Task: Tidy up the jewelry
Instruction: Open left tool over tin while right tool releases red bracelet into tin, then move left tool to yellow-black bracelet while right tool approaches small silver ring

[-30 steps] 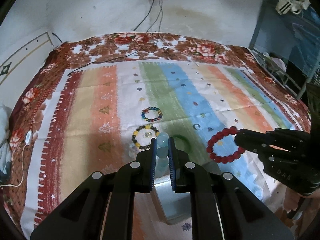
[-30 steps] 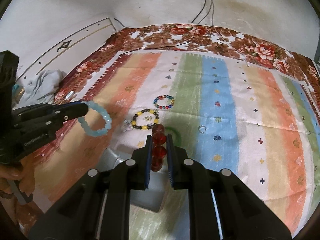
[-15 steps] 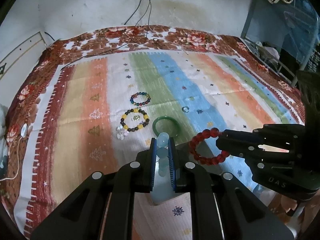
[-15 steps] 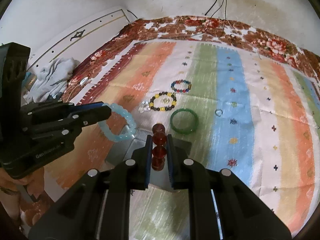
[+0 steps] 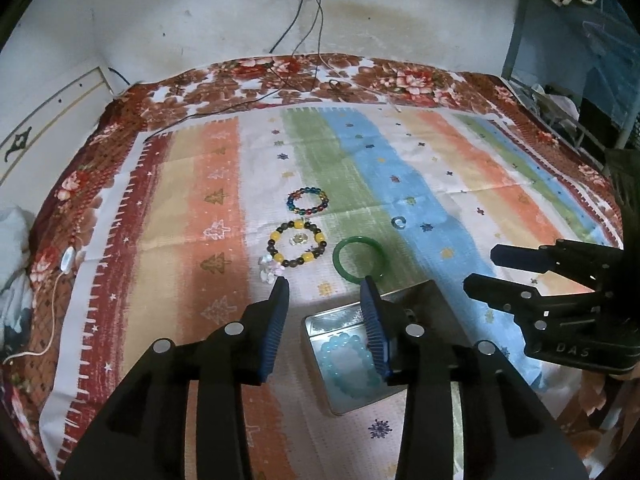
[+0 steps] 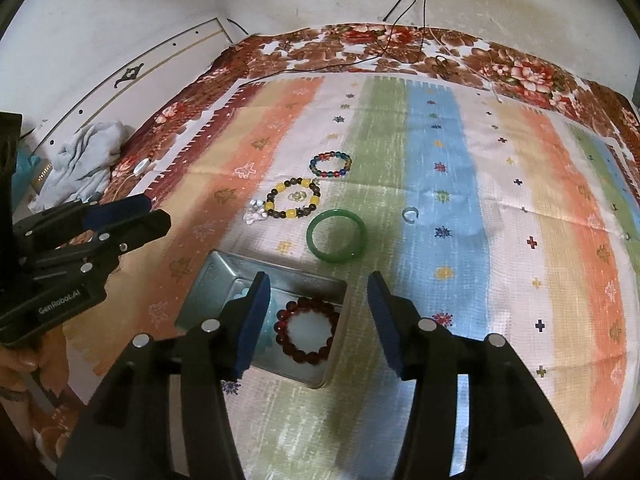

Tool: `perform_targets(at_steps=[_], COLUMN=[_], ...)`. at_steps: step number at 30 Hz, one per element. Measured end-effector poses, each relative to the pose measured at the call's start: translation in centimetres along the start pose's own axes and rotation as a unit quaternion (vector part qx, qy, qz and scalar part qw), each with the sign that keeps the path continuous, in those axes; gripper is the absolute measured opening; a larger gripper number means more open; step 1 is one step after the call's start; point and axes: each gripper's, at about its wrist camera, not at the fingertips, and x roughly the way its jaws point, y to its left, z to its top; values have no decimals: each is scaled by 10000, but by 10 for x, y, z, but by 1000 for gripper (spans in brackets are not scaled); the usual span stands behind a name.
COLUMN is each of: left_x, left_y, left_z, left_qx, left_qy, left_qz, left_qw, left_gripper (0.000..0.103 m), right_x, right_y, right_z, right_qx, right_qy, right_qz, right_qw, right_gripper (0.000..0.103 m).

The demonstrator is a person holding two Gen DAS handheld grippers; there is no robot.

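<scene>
A small metal tin (image 5: 320, 326) (image 6: 334, 364) lies on the striped cloth just below both grippers. A light blue bead bracelet (image 5: 347, 362) lies in it, and a dark red bead bracelet (image 6: 306, 330) rests beside it in the right wrist view. My left gripper (image 5: 324, 292) (image 6: 156, 212) hangs over the tin with jaws opening and nothing between them. My right gripper (image 6: 318, 282) (image 5: 482, 270) is also opening and empty. On the cloth beyond lie a green bangle (image 5: 336, 260) (image 6: 336, 257), a yellow-and-dark bead bracelet (image 5: 275, 237) (image 6: 280, 189), a multicoloured bracelet (image 5: 291, 203) (image 6: 314, 166) and a small ring (image 5: 399, 222) (image 6: 409, 214).
A clear crystal piece (image 5: 269, 272) (image 6: 255, 210) sits left of the yellow bracelet. The tin's lid (image 5: 416, 298) (image 6: 216, 276) stands open. The cloth covers a floral bedspread (image 5: 256, 88). Cables (image 5: 296, 20) hang from a wall socket. A grey cloth heap (image 6: 84, 152) lies at the left.
Both grippers opened. The light blue bracelet left the left jaws and the red bracelet left the right jaws; both now lie in the tin.
</scene>
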Motion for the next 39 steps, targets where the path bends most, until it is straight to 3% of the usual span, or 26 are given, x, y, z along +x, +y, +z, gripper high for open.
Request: perform_targets(at_steps=[7, 11, 20, 39], left_x=[12, 23, 44, 87], left_y=[20, 38, 50, 56], left_z=[7, 14, 25, 37], left_qx=[-235, -473, -517, -303], left_qy=[107, 230, 411, 782], left_qz=[197, 267, 353, 585], left_qw=[9995, 9983, 9972, 9948], left_gripper=[51, 52, 60, 61], right_x=[6, 8, 23, 68], right_y=[-14, -21, -34, -68], right_z=[3, 7, 19, 41], right_qx=[181, 297, 436, 891], right_qy=[-26, -46, 35, 243], right_qz=[-82, -72, -92, -35], right_qw=[9998, 9995, 9990, 9957], right_gripper=[60, 67, 67, 71])
